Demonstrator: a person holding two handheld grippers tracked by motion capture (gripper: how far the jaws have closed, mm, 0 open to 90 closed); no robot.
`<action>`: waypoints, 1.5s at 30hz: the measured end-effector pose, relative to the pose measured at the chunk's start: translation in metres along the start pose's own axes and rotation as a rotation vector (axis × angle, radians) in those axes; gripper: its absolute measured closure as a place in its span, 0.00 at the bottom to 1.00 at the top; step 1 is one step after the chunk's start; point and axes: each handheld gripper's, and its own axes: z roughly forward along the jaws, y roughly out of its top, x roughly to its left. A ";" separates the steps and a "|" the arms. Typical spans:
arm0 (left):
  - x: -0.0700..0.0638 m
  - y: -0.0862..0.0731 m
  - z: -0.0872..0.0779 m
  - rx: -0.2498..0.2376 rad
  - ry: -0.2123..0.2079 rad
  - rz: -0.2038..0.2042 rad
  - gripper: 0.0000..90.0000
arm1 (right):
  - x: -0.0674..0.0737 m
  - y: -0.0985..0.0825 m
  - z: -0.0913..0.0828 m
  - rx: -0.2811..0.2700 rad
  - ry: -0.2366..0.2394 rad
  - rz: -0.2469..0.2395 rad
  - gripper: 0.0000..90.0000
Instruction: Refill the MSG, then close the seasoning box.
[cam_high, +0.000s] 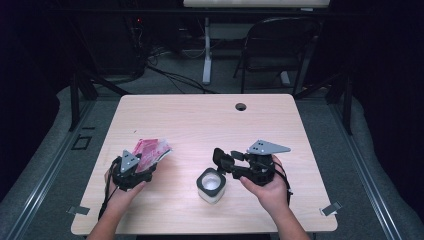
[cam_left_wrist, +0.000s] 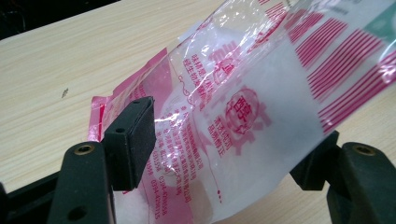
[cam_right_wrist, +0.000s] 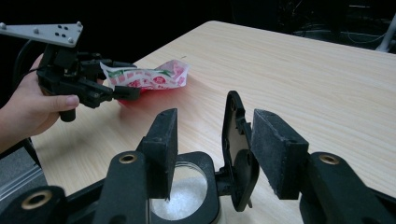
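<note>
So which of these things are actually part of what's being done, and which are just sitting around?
In use:
- pink-printed plastic bag of white powder, clamped in the left gripper
- white jar with its black flip lid open, white powder inside
- right gripper, jaws open around the lid

Just around:
- folding chair
- table

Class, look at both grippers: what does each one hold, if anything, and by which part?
The left gripper holds the pink-printed plastic bag across its lower end. The right gripper is open, holding nothing; the jar's flip lid stands between its jaws.
</note>
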 end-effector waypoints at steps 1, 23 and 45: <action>-0.001 0.000 0.000 -0.001 -0.001 0.002 0.37 | 0.000 0.000 0.000 -0.006 0.000 0.005 0.57; -0.039 0.001 0.011 0.068 -0.068 0.141 0.35 | -0.014 -0.002 -0.003 -0.014 -0.072 0.037 0.67; -0.073 0.010 0.008 0.044 -0.143 0.207 0.35 | -0.012 -0.004 0.001 0.002 -0.042 0.046 0.68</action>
